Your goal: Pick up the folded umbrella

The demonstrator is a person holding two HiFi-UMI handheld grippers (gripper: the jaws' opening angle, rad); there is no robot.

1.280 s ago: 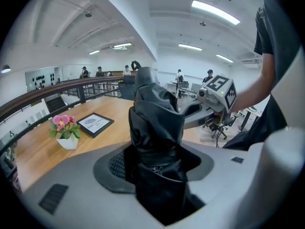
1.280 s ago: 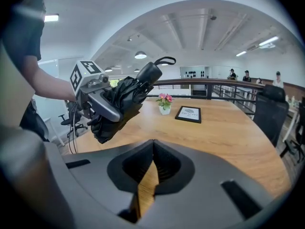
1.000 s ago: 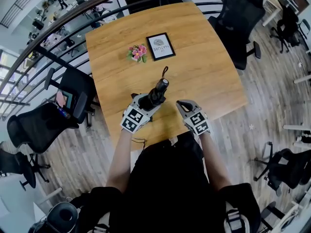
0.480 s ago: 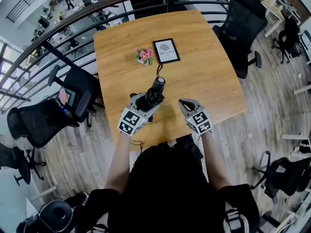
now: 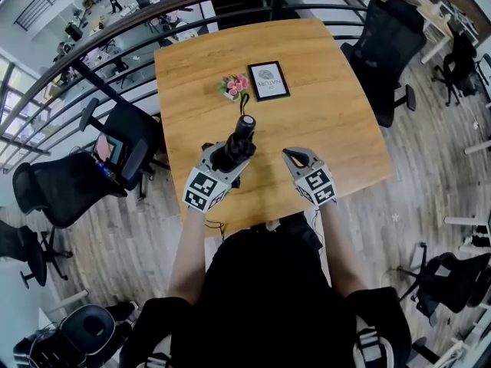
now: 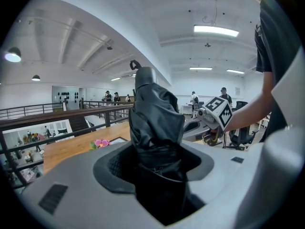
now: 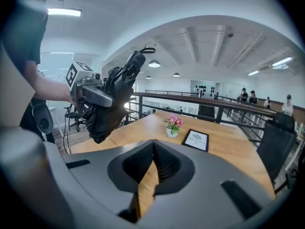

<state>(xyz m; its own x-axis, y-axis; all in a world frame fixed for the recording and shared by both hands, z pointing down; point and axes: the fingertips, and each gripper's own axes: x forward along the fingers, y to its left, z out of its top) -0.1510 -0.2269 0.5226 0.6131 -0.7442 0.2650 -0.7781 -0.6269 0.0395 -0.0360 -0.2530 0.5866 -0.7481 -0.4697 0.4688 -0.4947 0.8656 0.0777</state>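
Left tongs: my left gripper (image 5: pixel 227 153) has its jaws set fairly wide and pressed on the folded umbrella (image 5: pixel 238 136). In the left gripper view the black bundle fills the gap between them (image 6: pixel 157 175).
Right tongs: my right gripper (image 5: pixel 291 154) has its jaws brought together at the tips with nothing between them. Its own view shows only tabletop through the slit lower down (image 7: pixel 153 149).
Umbrella: held clear of the table (image 5: pixel 330 129), tilted, with its handle end pointing up and toward the far side. The wrist loop (image 7: pixel 148 49) is at that end. It sits to the left of the right gripper, apart from it.
Ahead of the umbrella: a small pot of pink flowers (image 5: pixel 235 86) stands on the far part of the table. A black-framed card (image 5: pixel 268 80) lies just to its right. Both are apart from the umbrella's tip.
Writing: the card shows a round emblem over a line of print, too small for me to read. Each gripper's cube carries black-and-white square markers.
Around: a dark railing (image 5: pixel 115 33) curves past the table's far and left edges. Black office chairs stand on the plank floor to the left (image 5: pixel 126 140) and to the far right (image 5: pixel 387 37).
Beyond: a few people (image 7: pixel 248 95) stand far off behind the railing.
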